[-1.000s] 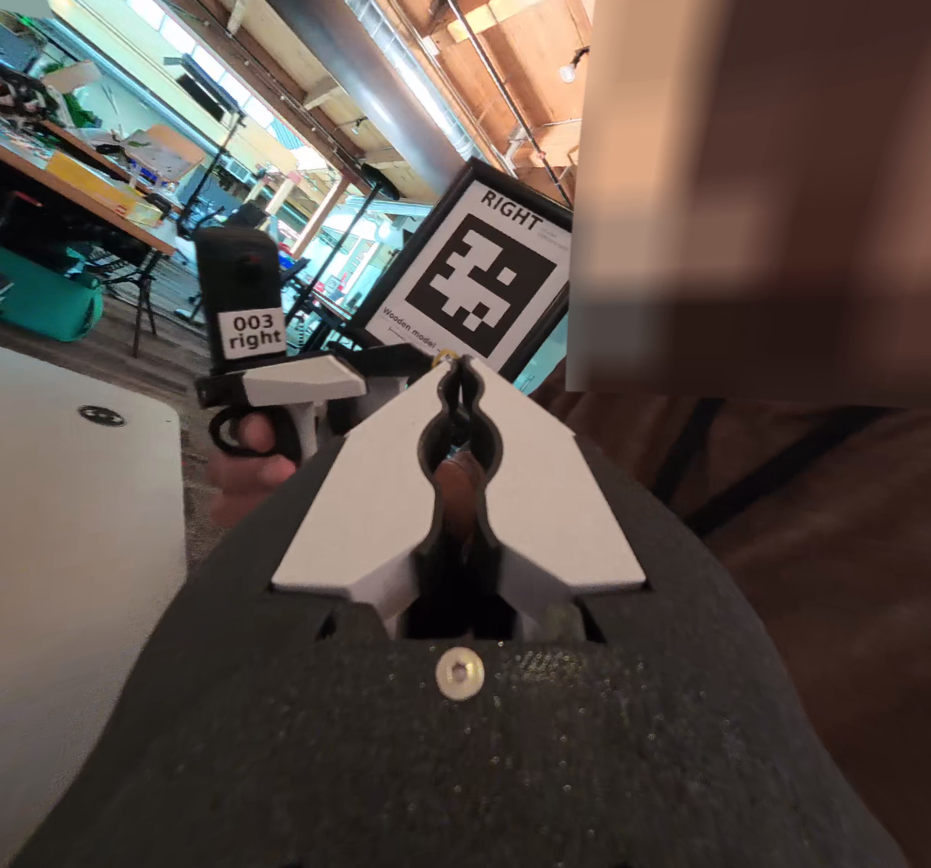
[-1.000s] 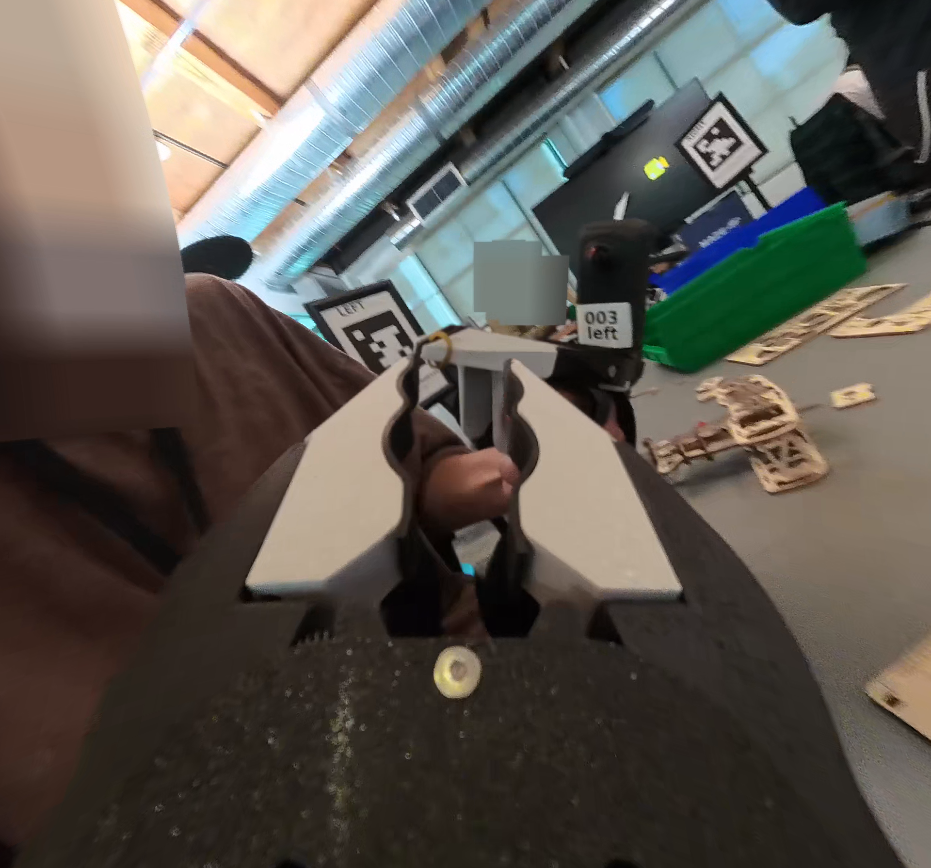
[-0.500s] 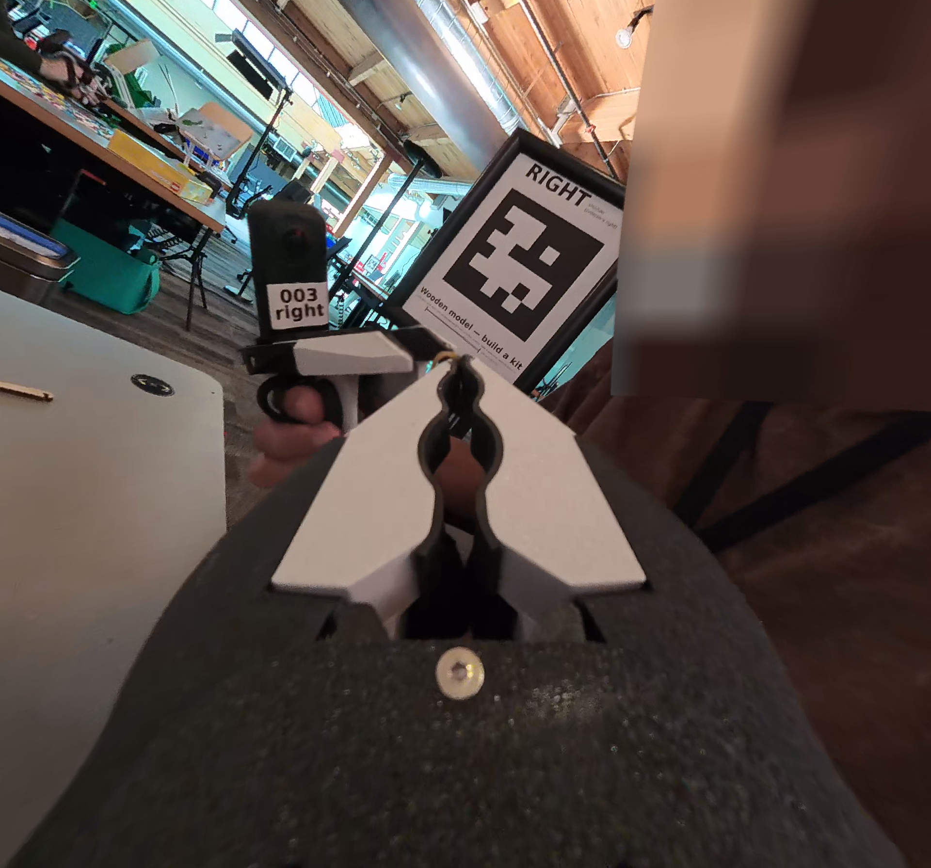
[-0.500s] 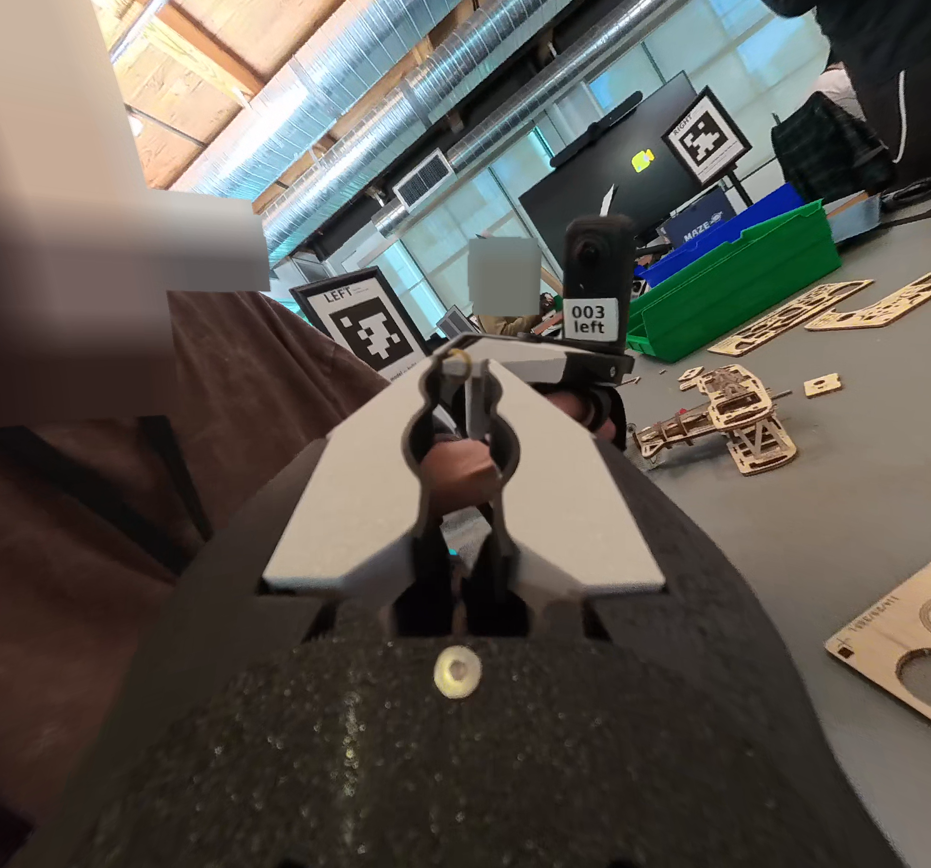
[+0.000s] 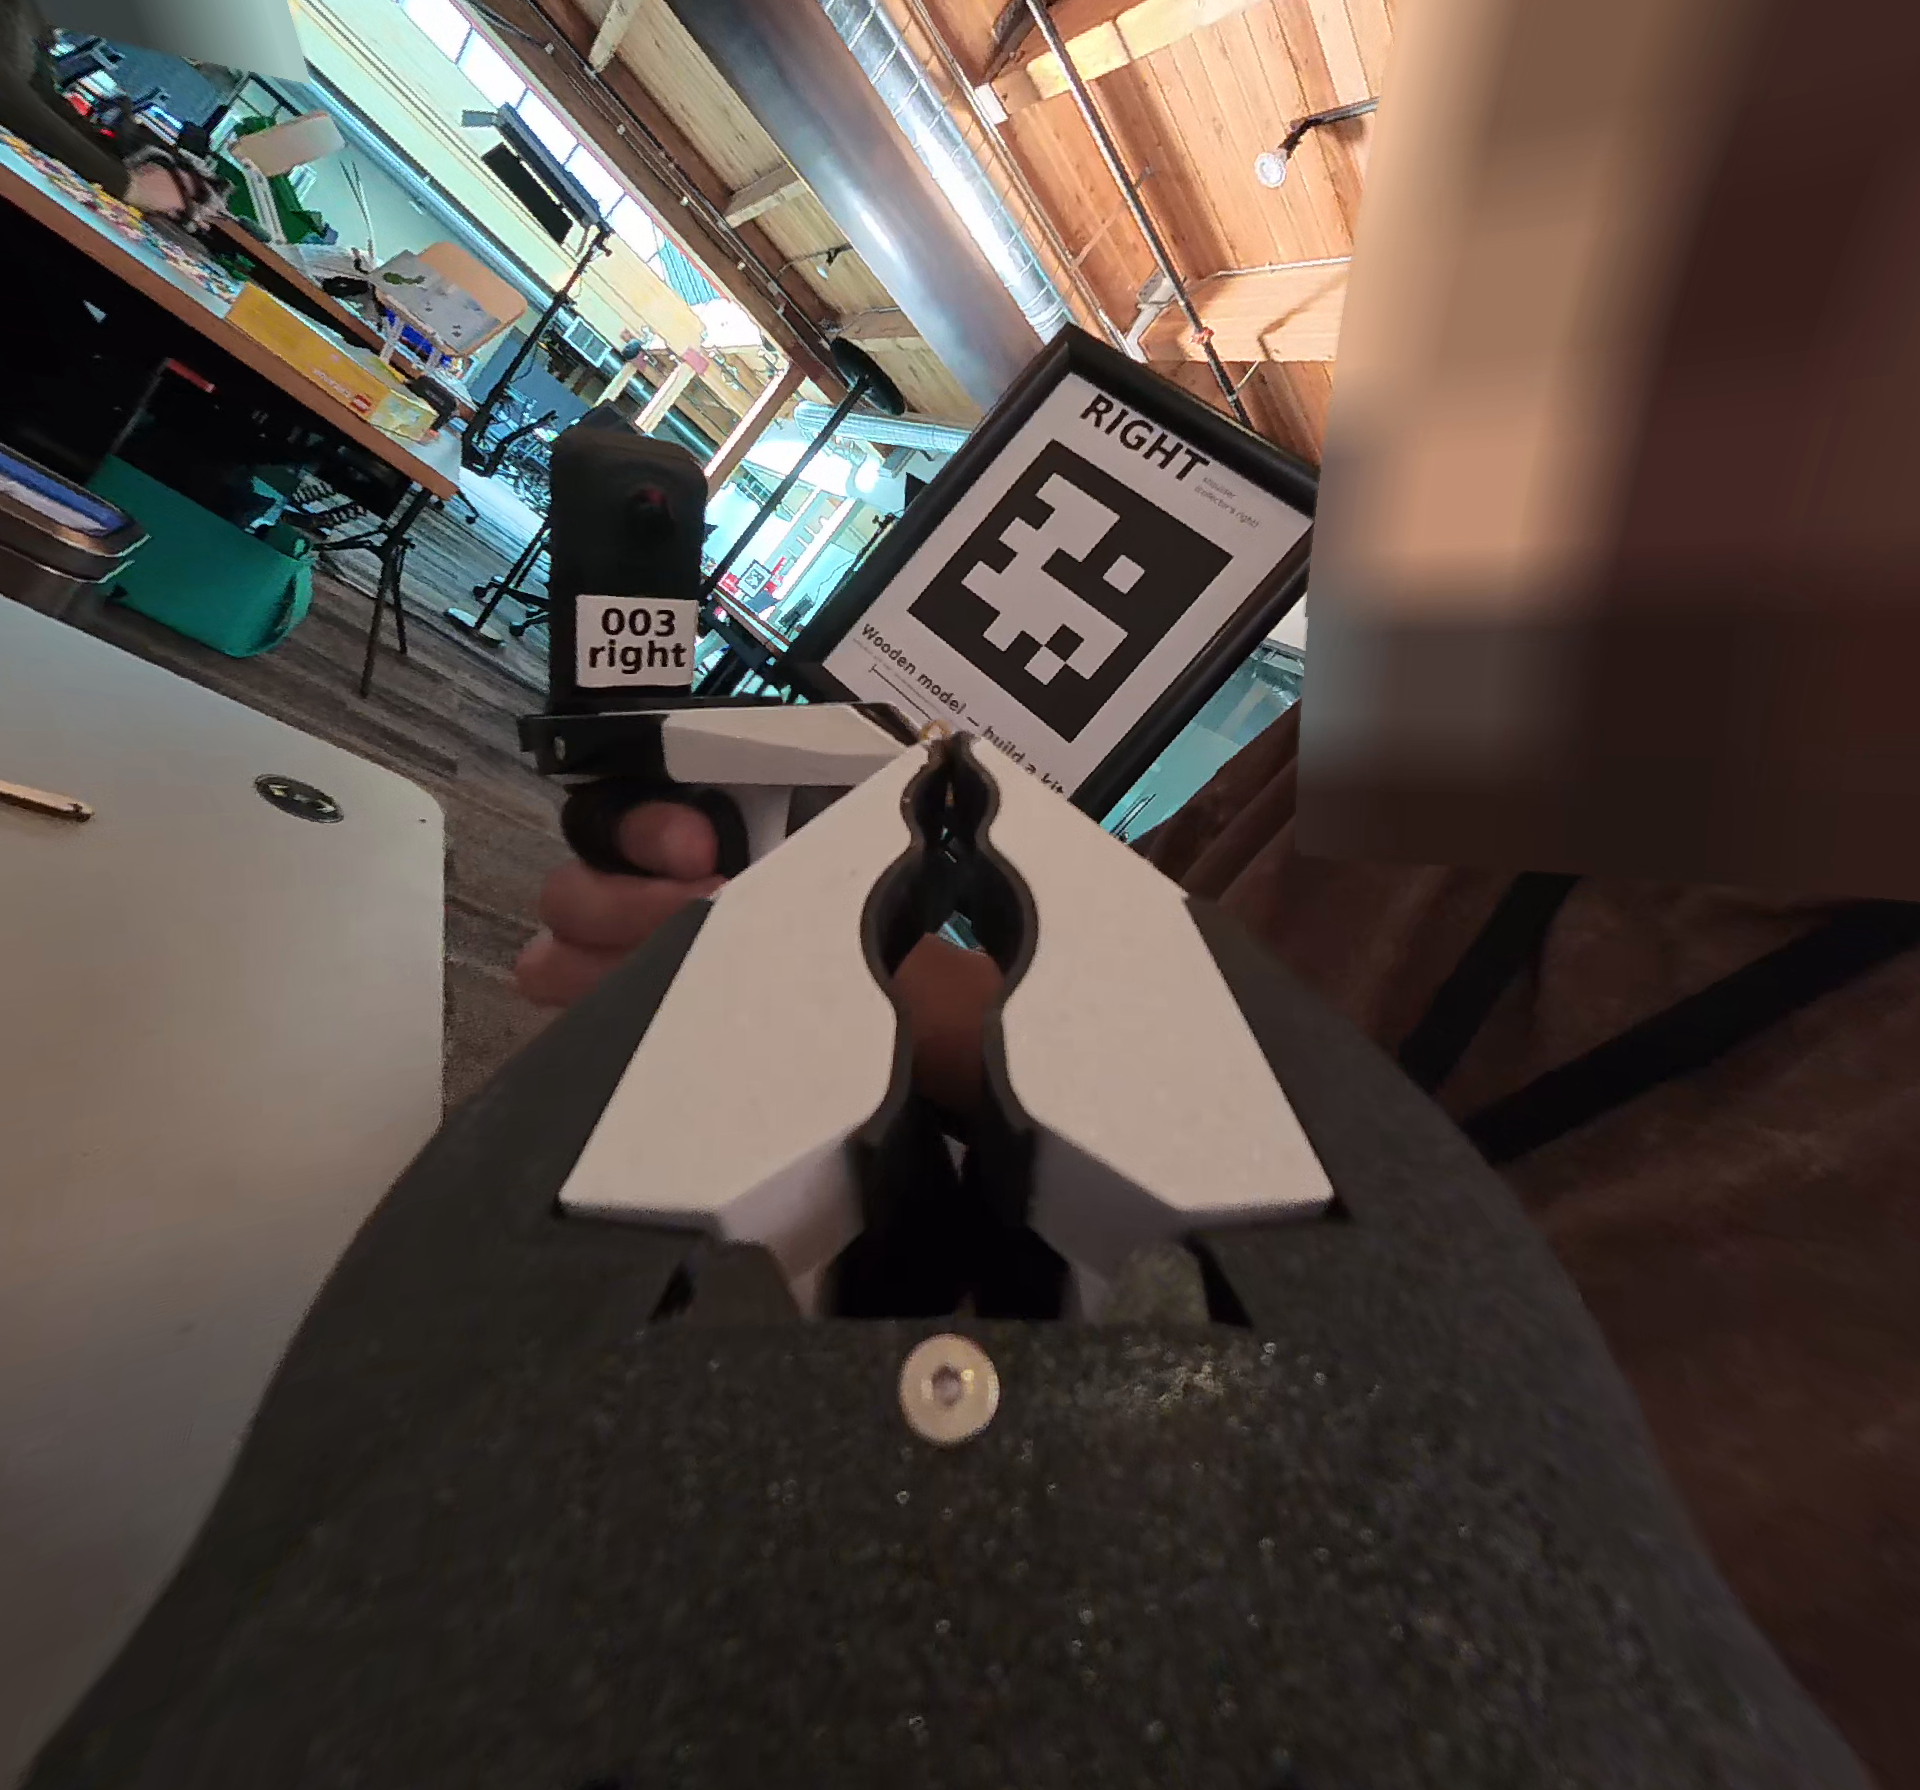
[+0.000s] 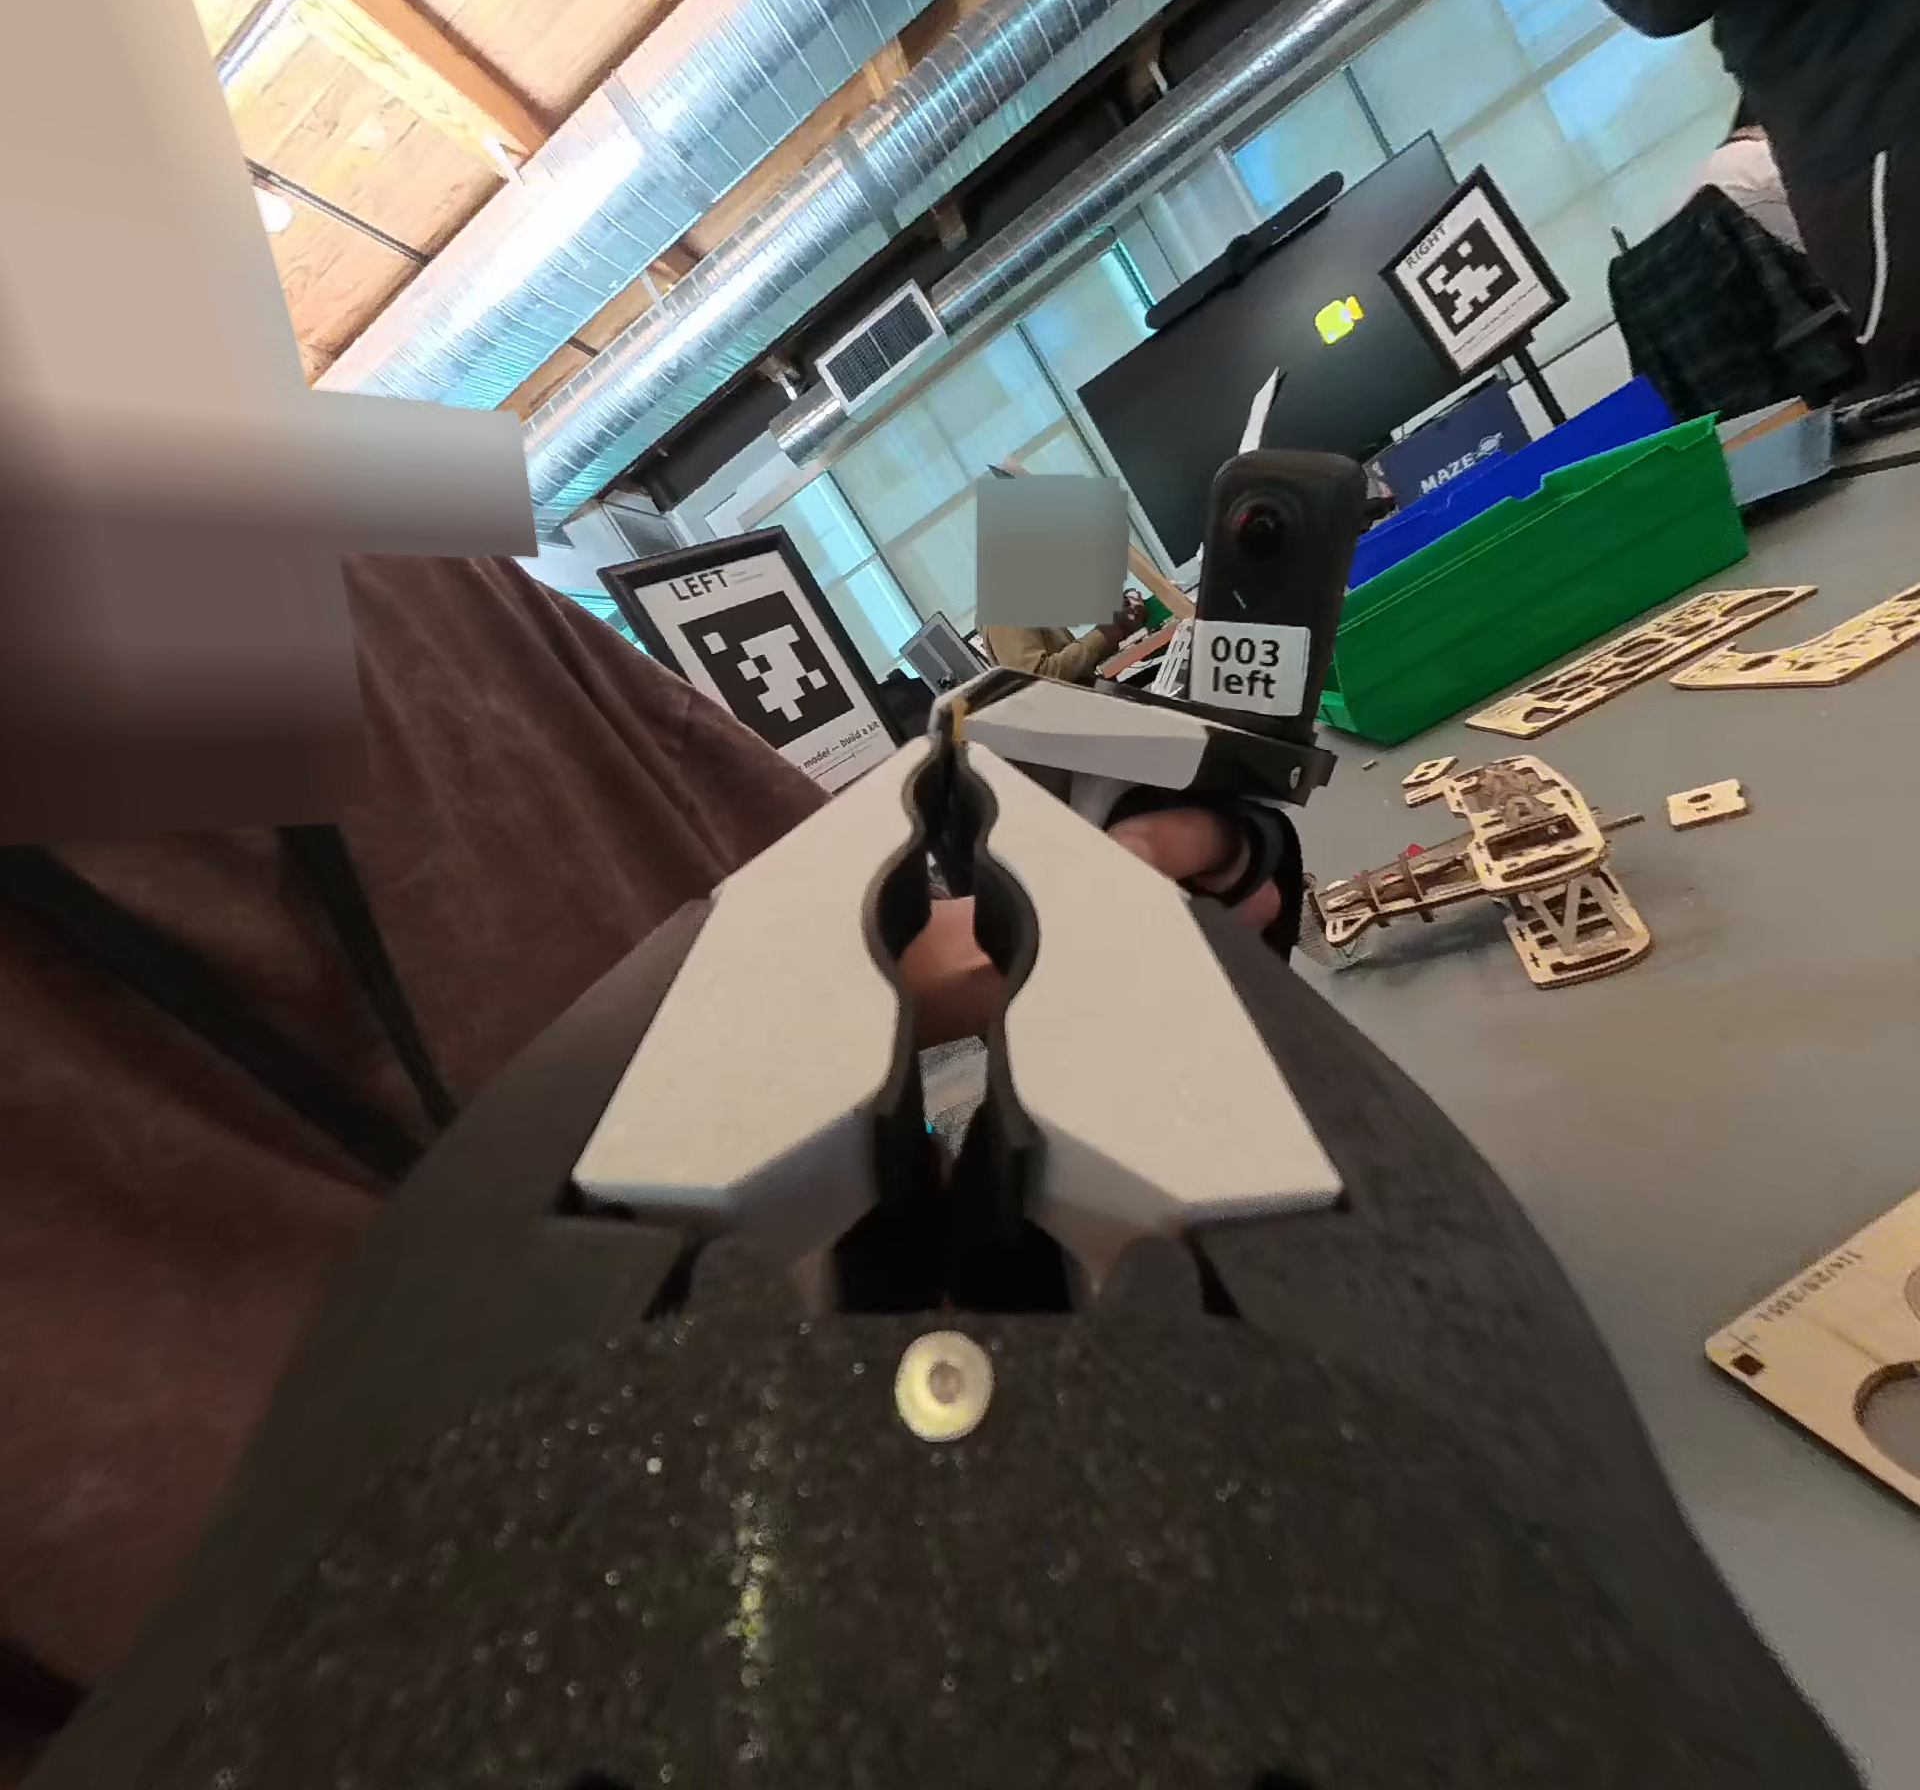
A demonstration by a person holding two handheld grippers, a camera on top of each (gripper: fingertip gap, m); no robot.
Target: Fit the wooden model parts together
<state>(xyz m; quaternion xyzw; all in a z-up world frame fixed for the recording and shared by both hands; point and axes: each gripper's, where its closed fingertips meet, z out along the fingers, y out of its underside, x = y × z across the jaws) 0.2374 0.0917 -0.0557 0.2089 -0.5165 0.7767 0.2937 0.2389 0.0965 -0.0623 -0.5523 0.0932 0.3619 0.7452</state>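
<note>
The grey surface (image 6: 1621,1096) carries the wooden kit, well off to the right of both grippers in the right wrist view. A green bin (image 6: 1538,587) stands at the far edge with a blue bin (image 6: 1455,483) just behind it; what either holds cannot be seen past their walls. Near the green bin lie two flat laser-cut sheets (image 6: 1652,649), pale plywood with many shapes cut out, and a third sheet with round holes (image 6: 1839,1377) lies at the near right edge. The half-built wooden model (image 6: 1475,857), a pale, lattice-framed, plane-like body, rests on the surface with its long axis running left to right, the narrow tail to the left and the wide winged end to the right. A small loose square part (image 6: 1709,802) lies just beside it. The right gripper (image 6: 951,753) and the left gripper (image 5: 948,753) are raised clear of the surface and meet tip to tip, each with fingers narrowed almost together on a tiny yellowish ring (image 5: 935,728); whether either truly clamps it cannot be told.
</note>
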